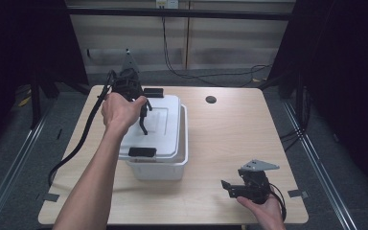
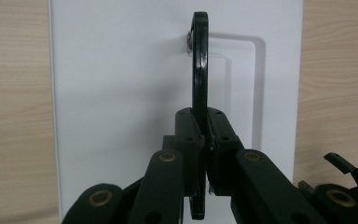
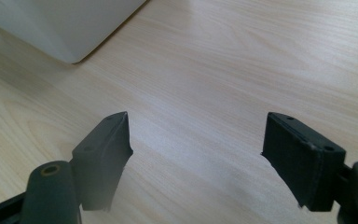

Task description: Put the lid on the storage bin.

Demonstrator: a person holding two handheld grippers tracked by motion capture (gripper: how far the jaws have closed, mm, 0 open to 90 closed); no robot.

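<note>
A white plastic box point(image 1: 157, 167) stands on the left half of the table, and its white lid point(image 1: 167, 120) sits on top with a black latch point(image 1: 142, 152) at the near end and another point(image 1: 153, 92) at the far end. My left gripper point(image 1: 141, 108) reaches down over the lid and is shut on the lid's thin black handle point(image 1: 144, 122). In the left gripper view the handle point(image 2: 199, 70) stands up on edge between the closed pads of the left gripper point(image 2: 207, 135), above the lid point(image 2: 121, 93). My right gripper point(image 1: 230, 188) rests low near the table's front right, open, with nothing between its jaws.
The wooden table point(image 1: 235, 139) has a round cable hole point(image 1: 211, 99) at the back. A thick black cable point(image 1: 79, 143) trails off the left edge. In the right gripper view the right gripper point(image 3: 196, 140) faces bare wood point(image 3: 237, 70), with the box corner point(image 3: 60, 28) farther off.
</note>
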